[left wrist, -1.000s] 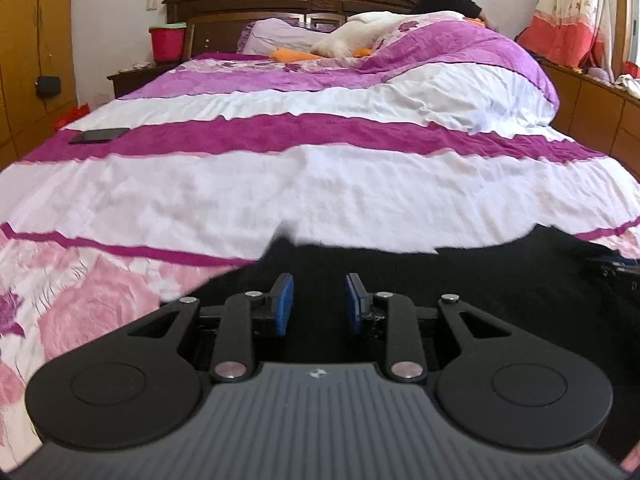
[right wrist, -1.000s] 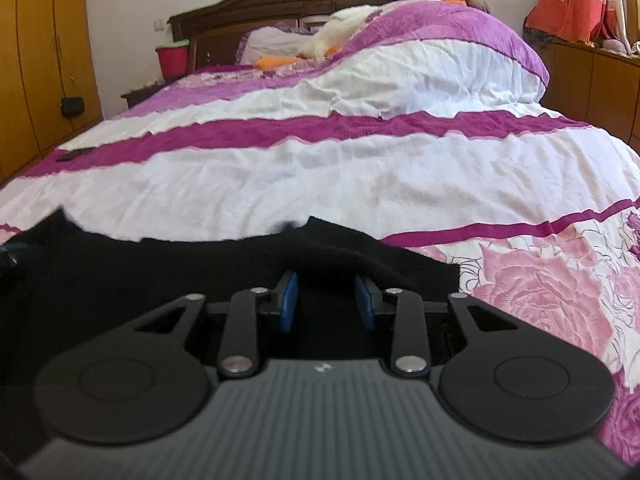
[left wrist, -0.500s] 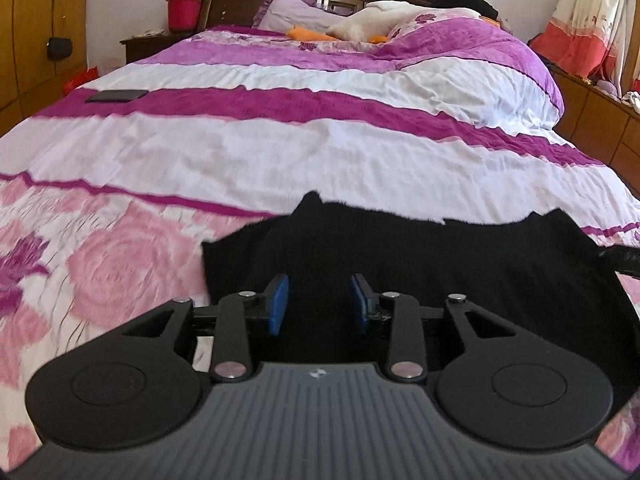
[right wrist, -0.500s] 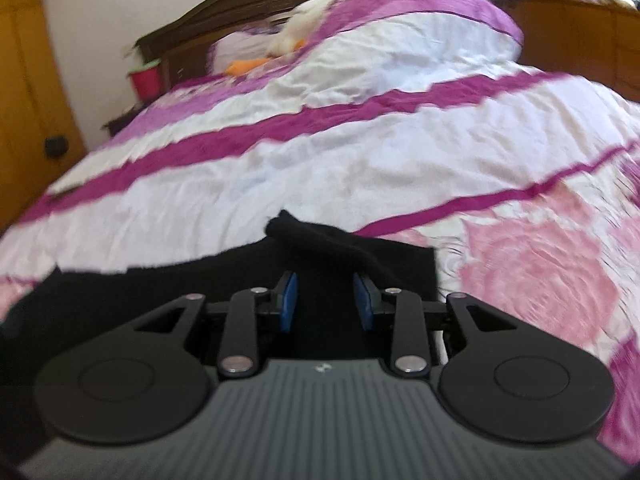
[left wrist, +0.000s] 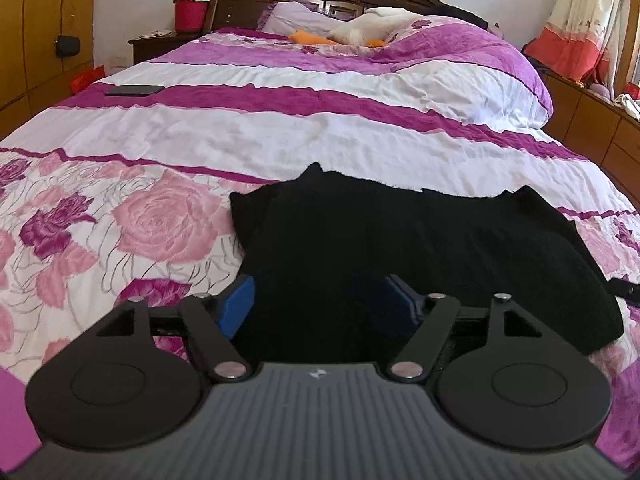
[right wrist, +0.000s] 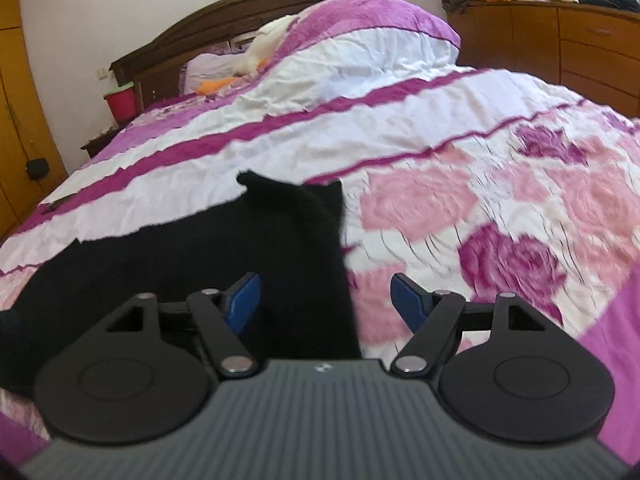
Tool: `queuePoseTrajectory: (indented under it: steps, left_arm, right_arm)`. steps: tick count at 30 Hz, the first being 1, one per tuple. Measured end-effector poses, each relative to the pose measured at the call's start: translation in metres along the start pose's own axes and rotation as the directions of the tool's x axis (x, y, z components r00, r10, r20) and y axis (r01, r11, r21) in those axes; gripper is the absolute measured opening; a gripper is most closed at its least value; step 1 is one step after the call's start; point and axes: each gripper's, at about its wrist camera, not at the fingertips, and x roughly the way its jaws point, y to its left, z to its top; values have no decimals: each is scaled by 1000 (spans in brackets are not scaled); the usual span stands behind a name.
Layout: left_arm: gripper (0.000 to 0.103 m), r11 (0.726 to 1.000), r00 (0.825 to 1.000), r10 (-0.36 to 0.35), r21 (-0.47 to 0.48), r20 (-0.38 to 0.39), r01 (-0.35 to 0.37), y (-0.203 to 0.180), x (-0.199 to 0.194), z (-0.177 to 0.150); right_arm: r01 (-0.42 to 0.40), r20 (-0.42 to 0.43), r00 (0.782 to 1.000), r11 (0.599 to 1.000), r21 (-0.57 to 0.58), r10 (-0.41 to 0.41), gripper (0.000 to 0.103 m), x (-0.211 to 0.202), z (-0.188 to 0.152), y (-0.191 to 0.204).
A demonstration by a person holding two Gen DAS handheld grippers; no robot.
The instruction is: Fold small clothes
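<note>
A black garment lies spread flat on the near part of the bed, on the pink rose quilt. In the left wrist view my left gripper is open, its blue pads wide apart over the garment's near left edge. In the right wrist view the same garment fills the lower left. My right gripper is open over the garment's right edge, with its left pad above the cloth and its right pad above the quilt. Neither gripper holds anything.
A dark phone lies on the bed's far left. Pillows and a bunched duvet are at the head. A red bucket stands on the nightstand. Wooden cabinets run along the right side.
Both grippers were shut on the black garment and have opened, letting it go. The garment has come down flat onto the quilt. Both grippers have pulled back toward the near edge.
</note>
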Motion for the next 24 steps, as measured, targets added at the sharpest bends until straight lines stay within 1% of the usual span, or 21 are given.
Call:
queuePoseTrajectory:
  steps: [3, 6, 8, 9, 10, 11, 15, 17, 20, 22, 24]
  left_arm:
    - [78, 1000, 1000, 13, -16, -14, -13, 4, -1, -6]
    - [78, 999, 998, 33, -37, -49, -35, 10, 4, -13]
    - [78, 998, 997, 43, -52, -68, -47, 14, 9, -16]
    - [78, 997, 996, 45, -59, -80, -50, 17, 11, -19]
    - [78, 997, 995, 41, -68, -88, -47, 20, 13, -21]
    - [78, 996, 995, 33, -78, -93, -41, 23, 15, -23]
    - [80, 996, 996, 21, -83, -91, -28, 26, 19, -26]
    - [81, 996, 996, 17, -84, -91, -25, 27, 20, -26]
    - [83, 996, 996, 14, -89, -91, -22, 28, 22, -26]
    - [83, 996, 996, 16, -84, -90, -24, 27, 23, -27]
    - [84, 997, 996, 20, -78, -90, -27, 25, 23, -27]
  right_arm:
    - [-20, -45, 999, 998, 67, 23, 74, 7, -10, -6]
    - [-43, -75, 996, 993, 108, 51, 74, 18, -22, -8]
    - [-35, -64, 997, 995, 93, 41, 75, 22, -29, -5]
    - [-36, -61, 997, 996, 86, 41, 77, 22, -30, -3]
    - [-39, -59, 997, 996, 77, 44, 80, 22, -31, -1]
    - [-38, -59, 997, 997, 70, 42, 80, 22, -31, 0]
    - [-53, -54, 997, 994, 101, 58, 80, 16, -25, -3]
    - [-72, -27, 997, 988, 133, 76, 80, 12, -19, -6]
    - [-68, 18, 998, 986, 152, 66, 80, 12, -6, -7]
    - [-72, 13, 997, 984, 162, 71, 80, 19, -1, -8]
    - [-78, -16, 997, 983, 168, 82, 80, 31, 1, -8]
